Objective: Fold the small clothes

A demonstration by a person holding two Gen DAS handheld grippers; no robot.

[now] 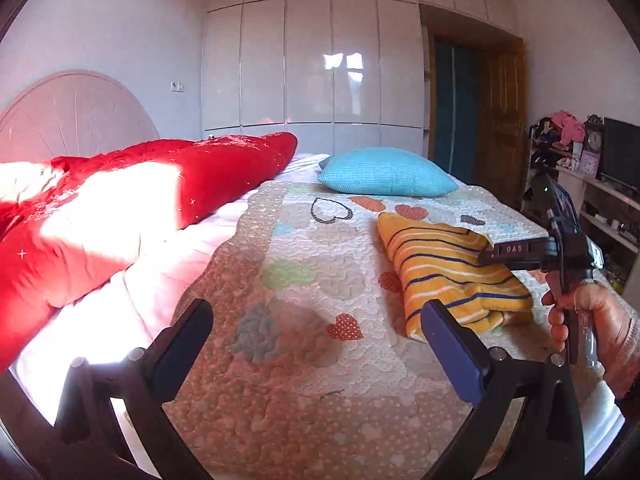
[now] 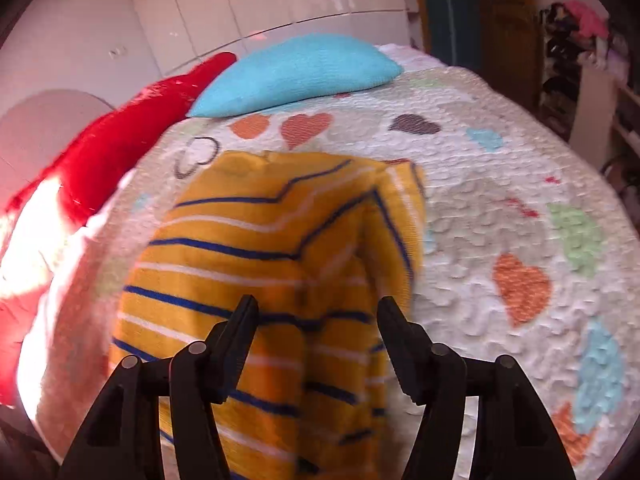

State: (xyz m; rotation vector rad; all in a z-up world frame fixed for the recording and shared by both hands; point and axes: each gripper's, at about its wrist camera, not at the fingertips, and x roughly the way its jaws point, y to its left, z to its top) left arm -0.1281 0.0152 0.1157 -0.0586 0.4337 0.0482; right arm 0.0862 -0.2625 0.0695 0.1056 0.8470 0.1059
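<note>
A folded yellow garment with blue and white stripes [image 1: 452, 272] lies on a bed's heart-patterned quilt [image 1: 304, 280], near a turquoise pillow [image 1: 386, 172] and beside a red blanket [image 1: 132, 208]. The left hand-held gripper [image 1: 316, 340] hovers over bare quilt, jaws wide apart and empty. The right hand-held gripper [image 2: 318, 332], held by a hand [image 1: 588, 320], is above the garment, jaws apart, gripping nothing.

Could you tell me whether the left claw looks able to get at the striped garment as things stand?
Probably yes. The left claw stands open over bare quilt, and the striped garment lies to its right with nothing between them. The right claw hovers over the garment's far side, so it might crowd that side.
</note>
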